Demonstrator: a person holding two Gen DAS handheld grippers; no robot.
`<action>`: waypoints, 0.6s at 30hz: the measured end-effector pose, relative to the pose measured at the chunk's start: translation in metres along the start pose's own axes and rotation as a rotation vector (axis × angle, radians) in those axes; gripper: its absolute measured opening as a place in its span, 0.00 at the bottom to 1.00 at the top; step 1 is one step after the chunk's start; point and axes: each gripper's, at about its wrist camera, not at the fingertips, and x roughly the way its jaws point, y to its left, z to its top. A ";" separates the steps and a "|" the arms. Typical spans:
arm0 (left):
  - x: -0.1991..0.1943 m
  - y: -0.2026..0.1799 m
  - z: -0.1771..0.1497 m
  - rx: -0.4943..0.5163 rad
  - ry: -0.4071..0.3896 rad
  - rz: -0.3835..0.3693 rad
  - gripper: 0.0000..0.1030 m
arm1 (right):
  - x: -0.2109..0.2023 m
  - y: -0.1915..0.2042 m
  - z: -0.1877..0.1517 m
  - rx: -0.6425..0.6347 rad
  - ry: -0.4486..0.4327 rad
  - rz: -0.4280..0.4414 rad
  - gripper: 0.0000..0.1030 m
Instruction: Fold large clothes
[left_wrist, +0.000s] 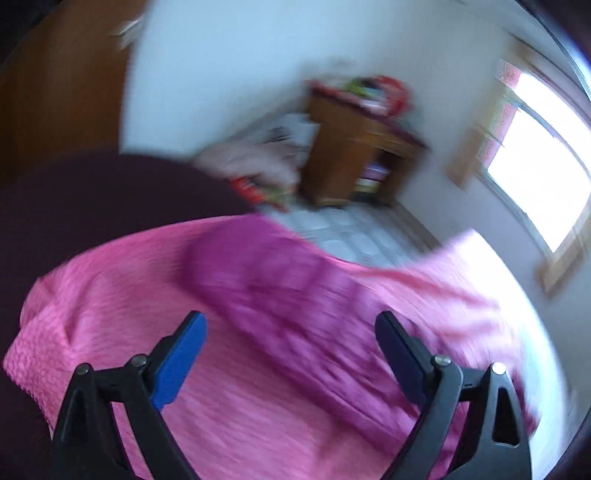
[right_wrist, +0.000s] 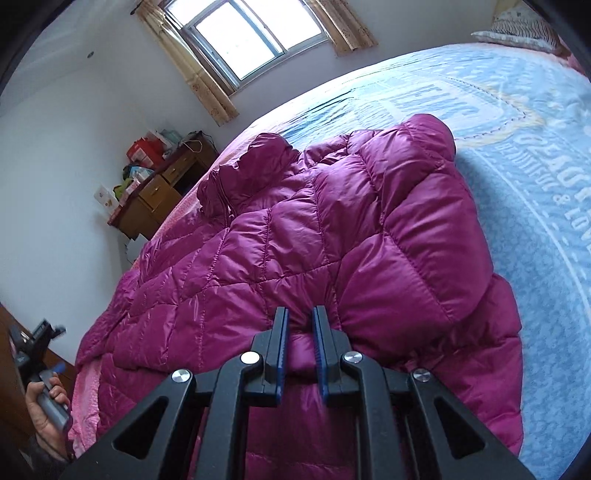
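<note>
A magenta quilted down jacket (right_wrist: 332, 229) lies spread over the near part of a bed, resting partly on a light blue bedspread (right_wrist: 517, 122) and partly on a pink textured sheet (right_wrist: 86, 391) that shows along the bed's left edge. The bedspread carries large pale lettering seen upside down and curved by the lens; only a fragment reading roughly "BEAUTIFUL & LOVE" can be made out, the larger letters above it cannot. A striped pillow (right_wrist: 513, 31) sits at the far corner.

The right gripper (right_wrist: 300, 317) has its jaws nearly together, pinching a fold of the jacket at its near edge, the puffed fabric bulging between the blue pads.

The left gripper (left_wrist: 291, 325) stands wide apart with nothing between its fingers; it hangs over the pink sheet and a blurred strip of the magenta jacket. In the right wrist view a hand (right_wrist: 44, 413) grips that tool's handle at the lower left, beside the bed.

Against the wall stands a wooden desk (right_wrist: 159, 192) with drawers, its top piled with a red box (right_wrist: 142, 151) and other packages whose labels are too small to read. A curtained window (right_wrist: 255, 33) is above
</note>
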 end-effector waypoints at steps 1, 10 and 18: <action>0.008 0.011 0.005 -0.042 0.014 0.023 0.90 | 0.000 -0.001 0.000 0.004 -0.001 0.004 0.13; 0.057 0.031 0.005 -0.100 0.164 0.003 0.64 | -0.001 -0.004 -0.001 0.014 -0.002 0.015 0.13; 0.052 0.021 0.013 -0.025 0.142 -0.026 0.15 | -0.002 -0.005 0.000 0.024 -0.005 0.026 0.13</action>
